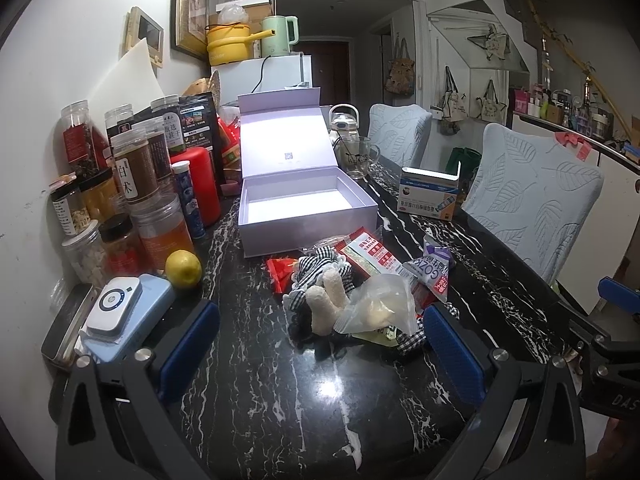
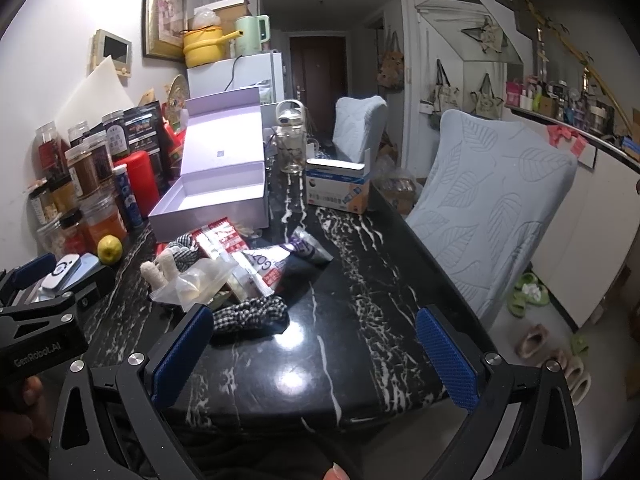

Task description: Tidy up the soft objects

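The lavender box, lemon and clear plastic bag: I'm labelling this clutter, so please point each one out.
lavender box (image 1: 306,236), left wrist view, front wall.
lemon (image 1: 183,268), left wrist view, middle of its rind.
clear plastic bag (image 1: 380,306), left wrist view, middle of the bag.

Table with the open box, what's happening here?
A person holds a gripper in each hand over a black marble table. Both the left gripper and right gripper are open and empty. A pile of soft objects, checkered cloth, a plush toy and packets, sits in front of the empty lavender box. Nothing is packed yet.
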`<control>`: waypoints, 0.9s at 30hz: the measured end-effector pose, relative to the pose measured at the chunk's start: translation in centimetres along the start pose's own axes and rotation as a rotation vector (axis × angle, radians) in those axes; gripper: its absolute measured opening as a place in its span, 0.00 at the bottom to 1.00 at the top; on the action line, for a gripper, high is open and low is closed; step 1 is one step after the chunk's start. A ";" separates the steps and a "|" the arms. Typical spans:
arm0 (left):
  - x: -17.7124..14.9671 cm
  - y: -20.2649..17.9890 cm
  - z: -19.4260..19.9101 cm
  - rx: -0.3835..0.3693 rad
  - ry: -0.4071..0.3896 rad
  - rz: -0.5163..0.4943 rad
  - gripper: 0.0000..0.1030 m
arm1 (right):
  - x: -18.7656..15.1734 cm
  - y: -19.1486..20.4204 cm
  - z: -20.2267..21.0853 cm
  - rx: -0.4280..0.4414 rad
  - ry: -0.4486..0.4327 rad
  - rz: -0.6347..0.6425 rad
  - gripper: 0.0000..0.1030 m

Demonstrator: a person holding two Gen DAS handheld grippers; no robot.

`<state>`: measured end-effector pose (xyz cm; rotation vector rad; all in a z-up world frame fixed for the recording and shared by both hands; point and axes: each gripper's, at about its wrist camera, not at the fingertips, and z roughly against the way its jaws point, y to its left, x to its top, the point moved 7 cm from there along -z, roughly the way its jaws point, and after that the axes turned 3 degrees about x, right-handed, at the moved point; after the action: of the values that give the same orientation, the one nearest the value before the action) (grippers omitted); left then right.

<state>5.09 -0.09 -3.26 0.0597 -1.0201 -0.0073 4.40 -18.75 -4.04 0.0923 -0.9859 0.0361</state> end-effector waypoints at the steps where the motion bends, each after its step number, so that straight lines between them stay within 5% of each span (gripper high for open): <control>1: 0.0 0.0 0.0 0.000 -0.001 0.000 1.00 | 0.0 0.0 0.0 0.000 0.000 0.000 1.00; 27: -0.2 -0.3 0.1 -0.015 0.005 0.001 1.00 | 0.0 0.1 0.1 0.001 -0.002 0.000 1.00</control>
<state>4.91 -0.35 -3.39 0.0455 -1.0145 -0.0139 4.34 -18.62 -4.01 0.0931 -0.9877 0.0367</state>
